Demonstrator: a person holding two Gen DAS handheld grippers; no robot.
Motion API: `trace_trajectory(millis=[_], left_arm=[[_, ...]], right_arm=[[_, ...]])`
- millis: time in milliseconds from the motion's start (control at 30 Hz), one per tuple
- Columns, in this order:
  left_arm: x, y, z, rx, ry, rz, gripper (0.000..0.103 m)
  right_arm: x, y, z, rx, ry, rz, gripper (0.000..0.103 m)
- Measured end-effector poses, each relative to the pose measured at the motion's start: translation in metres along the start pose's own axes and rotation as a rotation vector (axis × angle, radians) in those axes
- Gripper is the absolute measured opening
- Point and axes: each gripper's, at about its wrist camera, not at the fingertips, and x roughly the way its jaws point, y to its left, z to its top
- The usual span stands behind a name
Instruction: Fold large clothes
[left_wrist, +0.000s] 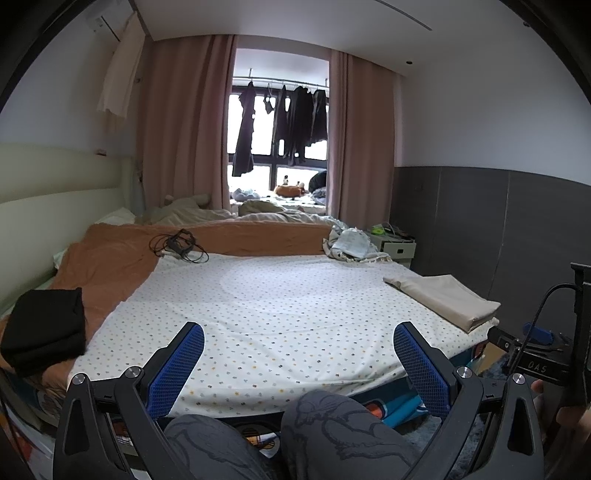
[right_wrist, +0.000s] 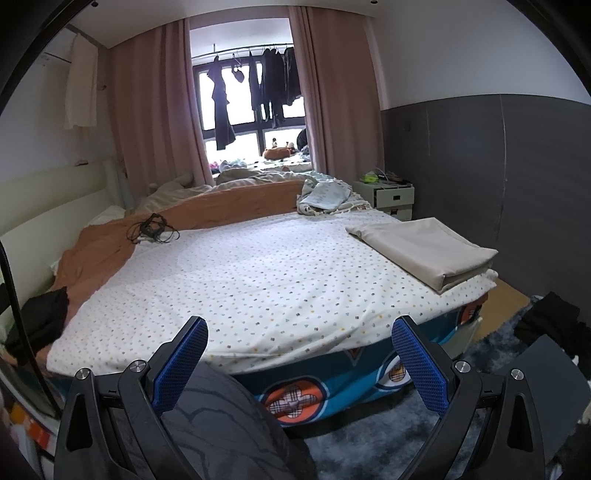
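Observation:
A folded beige garment (left_wrist: 445, 297) lies at the bed's right edge; it also shows in the right wrist view (right_wrist: 424, 247). A folded black garment (left_wrist: 46, 326) lies at the left edge, partly seen in the right wrist view (right_wrist: 42, 319). A crumpled light blue and patterned cloth (left_wrist: 351, 243) lies at the far right of the bed, also in the right wrist view (right_wrist: 327, 195). My left gripper (left_wrist: 298, 338) is open and empty above the bed's near edge. My right gripper (right_wrist: 299, 332) is open and empty, held before the near edge.
The bed carries a white dotted sheet (left_wrist: 266, 302) and an orange blanket (left_wrist: 122, 258) with a black cable bundle (left_wrist: 179, 243). A nightstand (right_wrist: 393, 197) stands at the far right. The person's knees (left_wrist: 332, 424) sit below the grippers. Dark clothing (right_wrist: 554, 325) lies on the floor at right.

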Motion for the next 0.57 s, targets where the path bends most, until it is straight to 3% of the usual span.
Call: trace_trajectory(millis=[567], left_arm=[[-0.022, -0.012, -0.004, 0.012, -0.031, -0.008, 0.103]], right_arm=[[-0.02, -0.002, -0.008, 0.022, -0.004, 0.019, 0.101]])
